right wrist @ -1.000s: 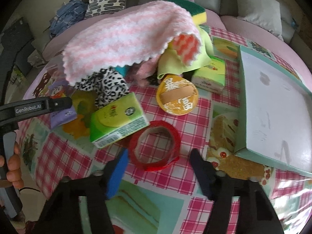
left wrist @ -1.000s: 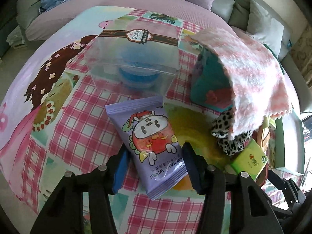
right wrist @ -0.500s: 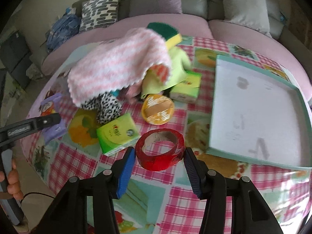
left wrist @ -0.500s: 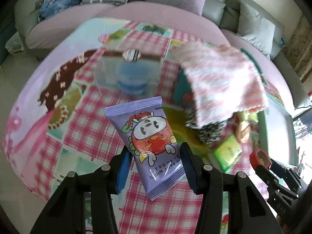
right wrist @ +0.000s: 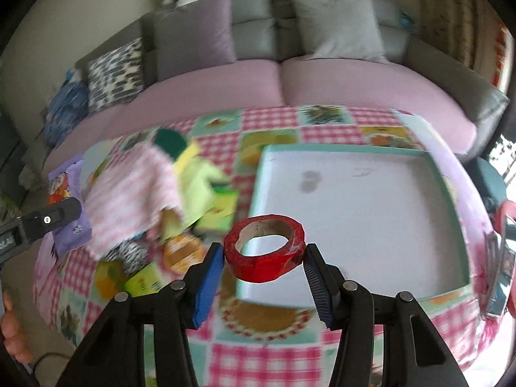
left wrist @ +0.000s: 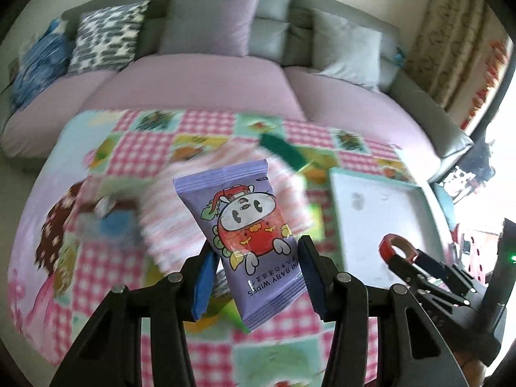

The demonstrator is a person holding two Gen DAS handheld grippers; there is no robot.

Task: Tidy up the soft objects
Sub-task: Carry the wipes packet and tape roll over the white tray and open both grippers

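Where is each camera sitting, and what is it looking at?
Left wrist: sits on the left gripper, looking along its fingers over the table toward the sofa; its fingers hold the baby wipes pack, and the right gripper shows lower right.
Right wrist: sits on the right gripper, facing the sofa; its fingers hold the red tape roll over the white tray; the left gripper's tip and a hand show on the left.
Both views share the tray, the pink towel, the wipes and the tape.

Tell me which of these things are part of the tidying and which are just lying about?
In the job: wipes pack in left hand-held gripper; red tape in right hand-held gripper; tray; pink cloth.

Lying about: sofa; cushions; tablecloth.
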